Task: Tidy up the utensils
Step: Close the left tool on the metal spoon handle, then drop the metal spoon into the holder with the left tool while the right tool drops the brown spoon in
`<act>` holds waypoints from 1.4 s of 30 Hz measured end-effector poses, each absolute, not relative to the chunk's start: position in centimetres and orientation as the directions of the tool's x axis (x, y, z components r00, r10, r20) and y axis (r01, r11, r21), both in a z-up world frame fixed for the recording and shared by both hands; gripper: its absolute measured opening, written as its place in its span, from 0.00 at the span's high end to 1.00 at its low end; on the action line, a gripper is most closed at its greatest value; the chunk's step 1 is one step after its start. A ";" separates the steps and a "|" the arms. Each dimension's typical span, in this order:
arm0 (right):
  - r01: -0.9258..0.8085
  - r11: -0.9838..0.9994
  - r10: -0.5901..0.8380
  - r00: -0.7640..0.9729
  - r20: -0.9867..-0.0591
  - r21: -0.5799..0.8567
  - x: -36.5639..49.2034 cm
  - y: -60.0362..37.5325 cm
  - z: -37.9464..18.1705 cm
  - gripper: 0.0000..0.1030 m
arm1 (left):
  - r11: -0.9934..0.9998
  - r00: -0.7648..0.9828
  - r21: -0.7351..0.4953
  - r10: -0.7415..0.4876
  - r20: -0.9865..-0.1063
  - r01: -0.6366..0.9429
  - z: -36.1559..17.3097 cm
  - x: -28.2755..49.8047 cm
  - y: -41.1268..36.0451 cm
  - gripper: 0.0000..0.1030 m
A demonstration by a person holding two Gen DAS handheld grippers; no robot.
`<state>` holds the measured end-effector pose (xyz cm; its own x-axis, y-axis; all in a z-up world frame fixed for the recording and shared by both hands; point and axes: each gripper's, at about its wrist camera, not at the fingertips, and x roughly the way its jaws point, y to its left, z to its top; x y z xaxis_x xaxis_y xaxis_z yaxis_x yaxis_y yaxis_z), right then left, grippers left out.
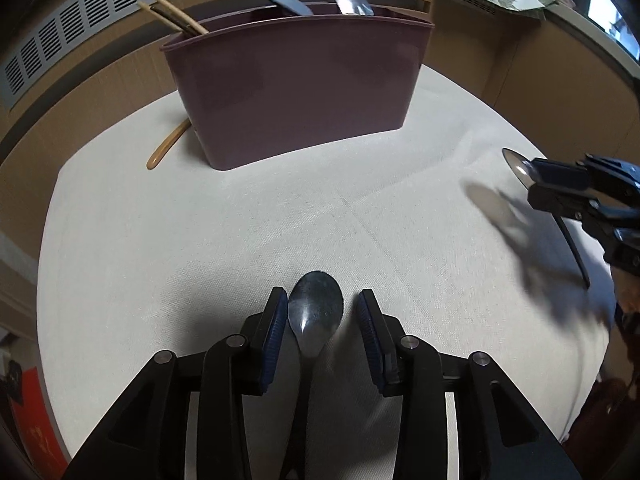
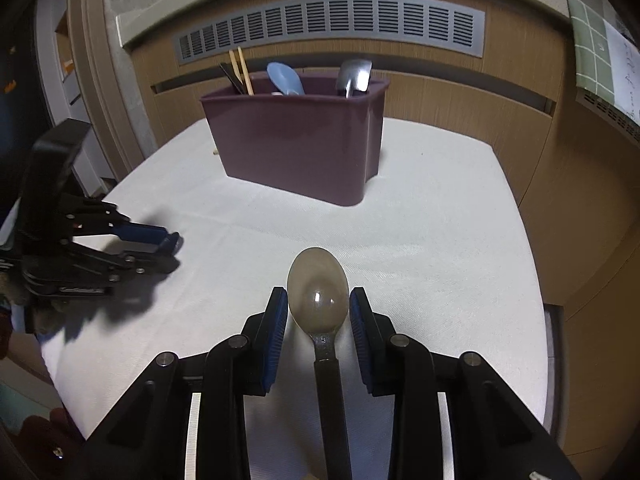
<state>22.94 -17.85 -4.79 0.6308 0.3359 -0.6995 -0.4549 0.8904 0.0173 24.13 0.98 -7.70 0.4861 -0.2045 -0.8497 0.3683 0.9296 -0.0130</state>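
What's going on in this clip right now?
A person is sorting utensils with a handheld claw in each hand. The left claw is open around a metal spoon on the white cloth. The right claw brackets a second spoon, which appears lifted; a firm grip cannot be confirmed. The maroon caddy already holds chopsticks, a blue utensil and a metal one. A wooden utensil lies beside it.
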 end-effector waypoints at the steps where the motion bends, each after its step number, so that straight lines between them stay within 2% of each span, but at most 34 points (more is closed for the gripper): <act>1: -0.453 0.891 0.333 0.639 -0.693 0.010 22.7 -17.7 -4.7 0.72 | 0.929 0.487 -0.011 -0.203 -0.850 0.369 -7.7 24.1 1.0 0.63; 7: -0.455 0.891 0.337 0.659 -0.673 0.001 21.7 -16.8 -4.6 0.72 | 0.929 0.489 -0.005 -0.199 -0.849 0.370 -7.4 23.7 1.2 0.65; 8: -0.458 0.889 0.338 0.660 -0.671 -0.003 21.6 -16.7 -4.5 0.72 | 0.934 0.503 0.007 -0.185 -0.844 0.356 -7.3 23.6 1.1 0.72; 11: -0.465 0.885 0.337 0.663 -0.669 -0.015 21.5 -16.2 -4.3 0.72 | 0.944 0.584 0.057 -0.152 -0.798 0.324 -6.2 22.1 0.7 0.72; 16: -0.458 0.889 0.337 0.671 -0.660 -0.011 21.4 -16.2 -3.8 0.72 | 0.968 0.693 -0.065 -0.220 -0.687 0.243 -2.4 19.1 2.0 0.72; 22: -0.433 0.901 0.333 0.677 -0.656 0.010 21.6 -16.4 -3.6 0.72 | 0.968 0.769 -0.190 -0.246 -0.590 0.164 0.4 17.8 4.0 0.72; 42: -0.372 0.928 0.306 0.713 -0.632 0.030 22.1 -17.0 -2.4 0.72 | 0.968 0.790 -0.213 -0.233 -0.568 0.132 1.8 17.6 4.4 0.72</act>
